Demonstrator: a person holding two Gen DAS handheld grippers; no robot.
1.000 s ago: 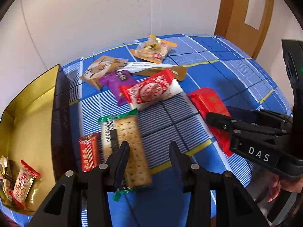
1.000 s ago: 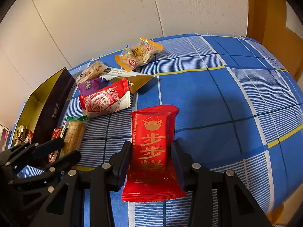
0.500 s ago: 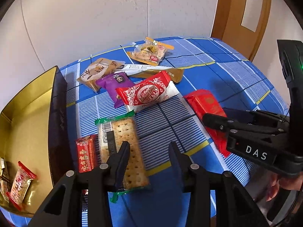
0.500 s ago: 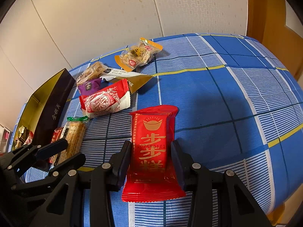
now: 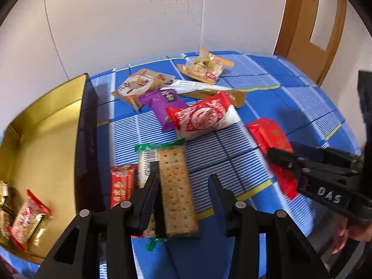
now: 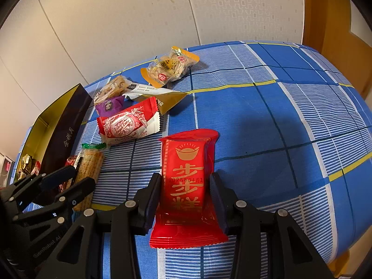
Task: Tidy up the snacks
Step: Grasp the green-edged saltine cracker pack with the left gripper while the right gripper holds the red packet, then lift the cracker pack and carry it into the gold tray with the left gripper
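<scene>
A cracker pack point(image 5: 175, 186) with green ends lies on the blue checked tablecloth point(image 5: 290, 107). My left gripper point(image 5: 183, 193) is open above it, its left finger over the pack. A red cake packet point(image 6: 186, 181) with gold characters lies between the fingers of my right gripper point(image 6: 186, 195), whose jaws stand open beside it without pressing it. The right gripper also shows in the left wrist view point(image 5: 290, 160) over the red packet point(image 5: 269, 137). A gold-lined box point(image 5: 41, 144) with several small snacks stands at the left.
More snacks lie further back: a small red pack point(image 5: 121, 186), a red and white pack point(image 5: 202, 118), a purple pack point(image 5: 165, 104), a tan pack point(image 5: 139, 86), a long gold sachet point(image 5: 209, 88) and a clear nut bag point(image 5: 204, 67). A wooden door point(image 5: 311, 23) stands at the right.
My left gripper has drawn back and risen a little, so the snacks sit lower and nearer its fingers. The right gripper and the red packet have not moved.
</scene>
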